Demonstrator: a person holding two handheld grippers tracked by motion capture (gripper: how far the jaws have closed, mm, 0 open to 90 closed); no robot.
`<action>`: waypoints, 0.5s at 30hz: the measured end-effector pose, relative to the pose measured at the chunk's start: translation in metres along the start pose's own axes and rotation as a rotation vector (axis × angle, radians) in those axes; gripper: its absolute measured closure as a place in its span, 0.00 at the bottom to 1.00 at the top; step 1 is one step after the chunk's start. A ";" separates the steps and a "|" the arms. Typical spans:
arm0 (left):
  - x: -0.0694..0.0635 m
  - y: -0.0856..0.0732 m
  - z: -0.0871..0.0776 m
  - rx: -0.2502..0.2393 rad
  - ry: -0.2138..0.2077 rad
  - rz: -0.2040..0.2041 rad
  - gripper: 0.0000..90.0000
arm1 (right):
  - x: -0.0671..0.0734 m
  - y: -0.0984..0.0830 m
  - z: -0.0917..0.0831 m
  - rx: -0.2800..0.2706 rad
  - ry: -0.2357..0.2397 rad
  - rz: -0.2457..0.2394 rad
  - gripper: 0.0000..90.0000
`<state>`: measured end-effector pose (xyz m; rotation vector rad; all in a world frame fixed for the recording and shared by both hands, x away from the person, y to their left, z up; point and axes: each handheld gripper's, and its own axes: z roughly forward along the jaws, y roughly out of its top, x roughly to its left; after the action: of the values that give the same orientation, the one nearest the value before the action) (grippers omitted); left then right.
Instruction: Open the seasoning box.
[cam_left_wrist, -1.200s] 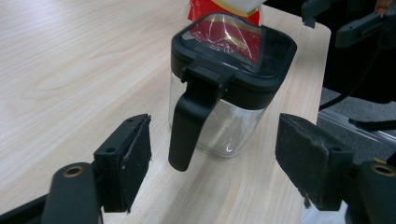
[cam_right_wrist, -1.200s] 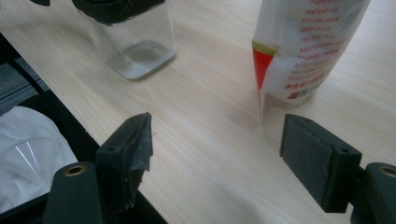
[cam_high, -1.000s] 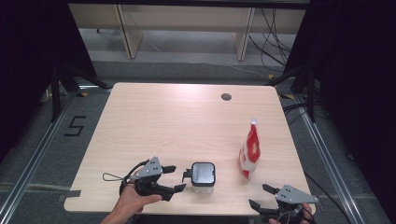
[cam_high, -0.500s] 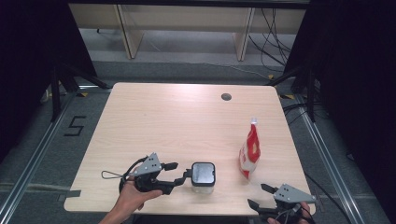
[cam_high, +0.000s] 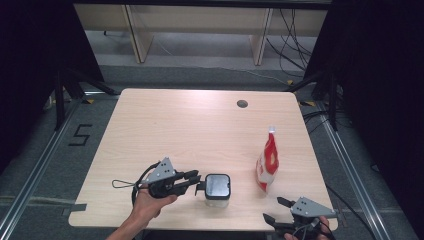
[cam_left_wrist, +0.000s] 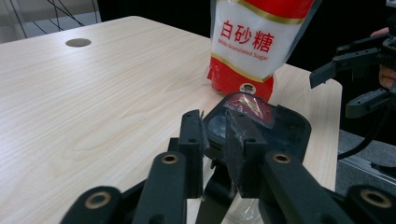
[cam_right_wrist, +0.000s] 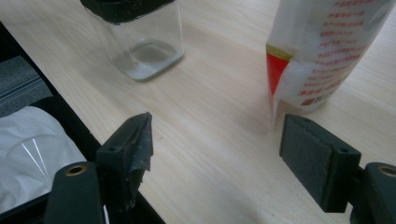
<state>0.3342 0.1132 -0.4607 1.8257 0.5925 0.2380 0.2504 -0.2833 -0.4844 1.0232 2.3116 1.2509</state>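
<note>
A clear square jar (cam_high: 217, 187) with a black lid (cam_left_wrist: 261, 121) stands near the table's front edge. My left gripper (cam_high: 199, 181) lies level at the jar's left side. Its jaws have just been closing, and they now pinch the clasp at the lid's near edge (cam_left_wrist: 215, 140). A red and white sugar bag (cam_high: 267, 162) stands upright to the jar's right, printed with its label (cam_left_wrist: 261, 42). My right gripper (cam_high: 275, 210) hovers at the front right corner, open, with bare table between its pads (cam_right_wrist: 215, 144). It faces the jar (cam_right_wrist: 140, 42) and the bag (cam_right_wrist: 322, 51).
A round cable hole (cam_high: 242, 104) sits at the table's far right. The light wooden tabletop (cam_high: 190, 130) stretches behind the jar and bag. White plastic sheeting (cam_right_wrist: 28, 149) lies below the table's front edge. Shelf legs and cables stand on the floor beyond the table.
The left gripper's jaws have narrowed from wide open to nearly together at the jar lid's left edge. The left hand has shifted little. The right gripper, jar and bag stay put.
</note>
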 end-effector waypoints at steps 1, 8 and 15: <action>-0.003 0.000 0.001 0.010 0.002 0.010 0.87 | 0.002 0.001 0.000 -0.009 -0.008 -0.021 0.32; -0.007 -0.002 0.004 0.027 -0.005 0.029 0.93 | 0.008 0.003 0.002 -0.001 0.004 -0.054 0.39; -0.007 -0.005 0.005 0.049 -0.024 0.097 0.99 | 0.013 0.006 0.005 -0.002 0.013 -0.070 0.39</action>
<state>0.3292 0.1064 -0.4661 1.9048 0.4983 0.2682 0.2470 -0.2690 -0.4821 0.9280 2.3338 1.2363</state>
